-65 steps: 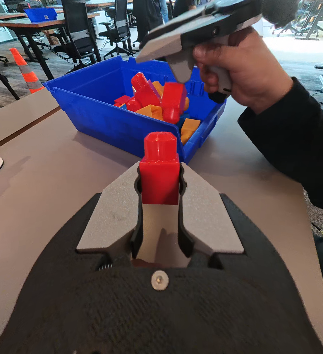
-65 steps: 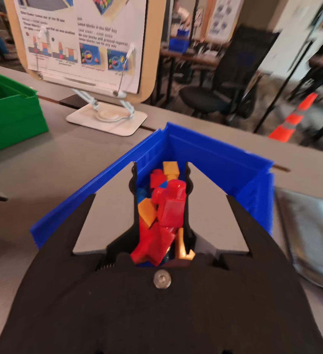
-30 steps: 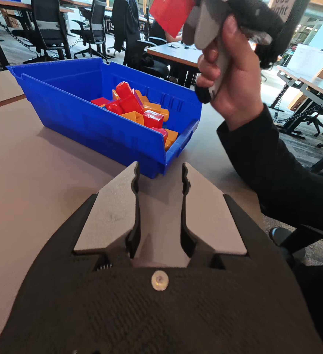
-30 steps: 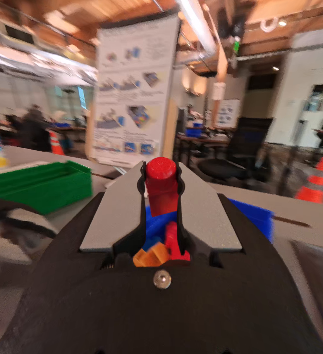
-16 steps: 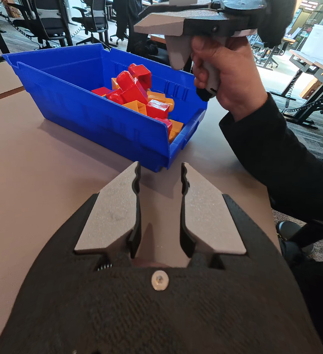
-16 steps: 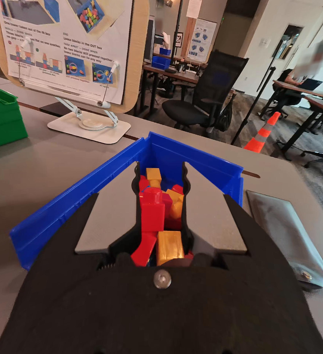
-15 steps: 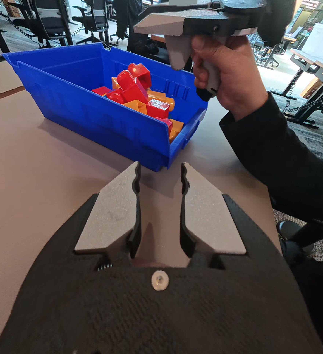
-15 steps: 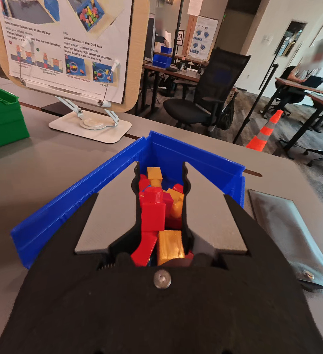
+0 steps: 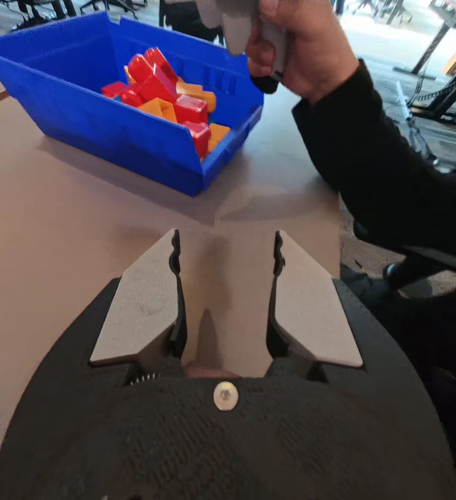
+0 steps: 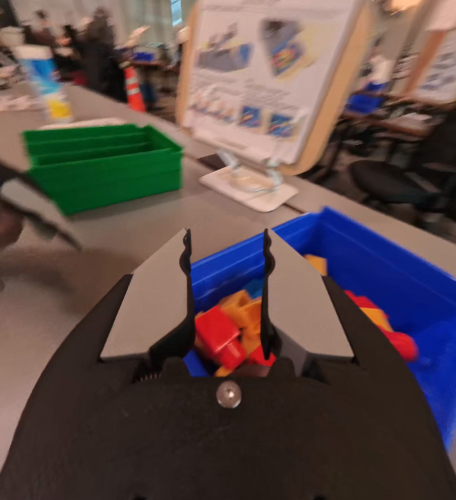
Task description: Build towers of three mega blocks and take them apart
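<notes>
A blue bin (image 9: 91, 127) on the grey table holds several loose red and orange mega blocks (image 9: 164, 89). My left gripper (image 9: 225, 249) is open and empty above bare table, short of the bin's near corner. The right gripper's handle, held in a hand (image 9: 297, 46), shows above the bin's far right end. In the blurred right wrist view my right gripper (image 10: 225, 243) is open and empty over the bin's near wall (image 10: 235, 259), with the red and orange blocks (image 10: 221, 332) lying loose below it.
A green bin (image 10: 105, 165) stands at the back left of the table. An instruction board on a white stand (image 10: 251, 186) is behind the blue bin. A black sleeve (image 9: 384, 151) crosses the right side. Orange cones, chairs and desks lie beyond the table.
My right gripper let its red block go into the blue bin, opened wider and swung left. My left gripper opened wider, with nothing in it, and drew back from the bin.
</notes>
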`<state>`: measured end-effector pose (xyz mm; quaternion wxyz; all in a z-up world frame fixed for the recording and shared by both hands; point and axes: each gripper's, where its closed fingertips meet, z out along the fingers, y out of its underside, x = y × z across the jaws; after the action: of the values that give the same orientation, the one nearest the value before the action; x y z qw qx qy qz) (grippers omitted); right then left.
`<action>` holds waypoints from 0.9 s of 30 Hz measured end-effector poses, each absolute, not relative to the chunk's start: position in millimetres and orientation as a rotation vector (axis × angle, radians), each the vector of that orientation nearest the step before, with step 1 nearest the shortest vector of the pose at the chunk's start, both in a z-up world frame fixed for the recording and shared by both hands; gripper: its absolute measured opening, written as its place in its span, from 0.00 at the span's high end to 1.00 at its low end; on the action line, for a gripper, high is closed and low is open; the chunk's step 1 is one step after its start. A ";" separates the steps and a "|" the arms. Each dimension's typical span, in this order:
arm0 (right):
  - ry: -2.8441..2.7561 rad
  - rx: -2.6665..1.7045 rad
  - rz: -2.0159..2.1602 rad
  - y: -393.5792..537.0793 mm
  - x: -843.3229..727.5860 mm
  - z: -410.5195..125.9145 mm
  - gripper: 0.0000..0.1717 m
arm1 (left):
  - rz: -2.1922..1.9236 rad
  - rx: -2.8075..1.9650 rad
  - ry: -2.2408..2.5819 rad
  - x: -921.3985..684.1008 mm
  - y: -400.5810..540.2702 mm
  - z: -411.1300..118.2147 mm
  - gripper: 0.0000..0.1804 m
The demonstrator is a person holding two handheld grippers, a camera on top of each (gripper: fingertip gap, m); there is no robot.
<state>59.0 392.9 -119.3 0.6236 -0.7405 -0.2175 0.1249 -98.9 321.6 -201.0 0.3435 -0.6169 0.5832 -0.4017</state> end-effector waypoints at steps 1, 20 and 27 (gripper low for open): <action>-0.579 -1.743 0.340 383.6 45.6 -130.0 0.69 | -1.004 -1.614 1.530 -119.1 317.3 -198.1 0.60; -1.012 -2.327 -0.213 331.1 93.4 -268.5 0.75 | -0.061 -2.008 1.787 -352.8 459.2 -277.7 0.79; -1.111 -2.180 0.024 333.6 44.9 -264.2 0.86 | -0.032 -1.875 1.693 -336.3 448.1 -243.3 0.86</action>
<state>44.9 333.6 -264.2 0.3405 -0.8376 -0.4271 0.0092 -336.3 448.1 -243.3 0.3027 -0.7073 0.6387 -0.0120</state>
